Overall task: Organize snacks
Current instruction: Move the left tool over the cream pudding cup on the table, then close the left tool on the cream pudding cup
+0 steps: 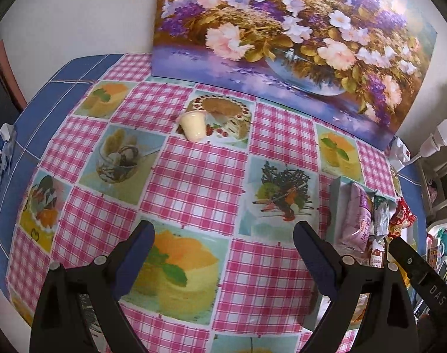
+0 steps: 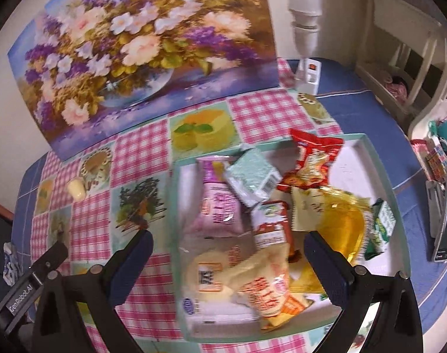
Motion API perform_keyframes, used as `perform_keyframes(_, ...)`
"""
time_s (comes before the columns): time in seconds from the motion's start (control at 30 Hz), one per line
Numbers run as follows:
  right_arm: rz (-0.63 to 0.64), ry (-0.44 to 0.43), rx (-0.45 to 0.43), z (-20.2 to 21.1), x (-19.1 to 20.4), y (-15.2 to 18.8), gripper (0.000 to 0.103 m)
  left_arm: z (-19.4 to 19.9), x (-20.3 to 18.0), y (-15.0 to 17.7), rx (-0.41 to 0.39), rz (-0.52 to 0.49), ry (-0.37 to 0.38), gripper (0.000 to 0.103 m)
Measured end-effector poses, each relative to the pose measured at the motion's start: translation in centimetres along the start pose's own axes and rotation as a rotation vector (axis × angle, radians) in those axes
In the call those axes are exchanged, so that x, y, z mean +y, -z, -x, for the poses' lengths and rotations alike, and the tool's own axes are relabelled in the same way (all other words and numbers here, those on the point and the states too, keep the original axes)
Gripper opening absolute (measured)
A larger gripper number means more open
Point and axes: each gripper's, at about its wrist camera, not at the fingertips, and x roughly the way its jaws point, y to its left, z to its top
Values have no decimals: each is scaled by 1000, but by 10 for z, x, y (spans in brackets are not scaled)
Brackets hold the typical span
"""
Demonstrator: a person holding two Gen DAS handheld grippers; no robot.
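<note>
1. The left gripper is held wide and empty above the tablecloth.
2. The right gripper is also spread wide, nothing clamped, poised over the tray.
3. The tray is seen heaped with packets: a red bag, a pink pack, a yellow jelly.
4. One cup is left tipped on its side, well apart from the tray, near the painting.
5. Risk, as judged: the cup's tapered wall could be squeezed out of the jaws, or be rolled away if nudged.
6. The loose heap could be spilled over the rim if another snack is dropped on top.
</note>
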Motion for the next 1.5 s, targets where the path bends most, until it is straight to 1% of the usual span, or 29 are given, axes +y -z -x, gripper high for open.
perform_keyframes(0.2,44,-12,3,-3,23,3,103,-3,19,-3,6,34,-18,95)
perform_keyframes(0.57,91,-34,21,-20,52,-4,103,-22,53,-12,50,115,-14,95)
perform_keyframes(0.67,106,-46,23,-27,61,-10,103,-31,62,-20,60,137,-11,95)
perform_keyframes(0.8,130,-48,8,-35,73,-19,103,-44,70,-34,52,160,15,95)
perform_keyframes(0.9,144,-59,-10,-43,82,-26,103,-59,68,-47,49,140,9,93)
perform_keyframes(0.97,149,-63,-17,-50,87,-30,103,-71,64,-56,48,115,4,83)
perform_keyframes(1.0,151,-68,-21,-54,90,-32,103,-77,62,-60,47,109,7,80)
perform_keyframes(1.1,166,-92,-34,-68,101,-36,103,-91,60,-72,38,102,17,78)
perform_keyframes(1.23,186,-103,-32,-85,114,-36,103,-108,51,-88,16,69,9,70)
perform_keyframes(1.3,199,-111,-31,-92,120,-36,103,-114,48,-92,11,62,16,69)
perform_keyframes(1.33,205,-112,-32,-95,122,-36,103,-118,46,-95,10,56,24,67)
perform_keyframes(1.37,210,-114,-34,-97,124,-37,103,-120,45,-97,7,51,25,61)
perform_keyframes(1.43,218,-117,-38,-100,127,-37,103,-123,43,-100,-6,46,27,57)
perform_keyframes(1.5,225,-122,-43,-102,129,-37,103,-126,42,-102,-18,44,29,54)
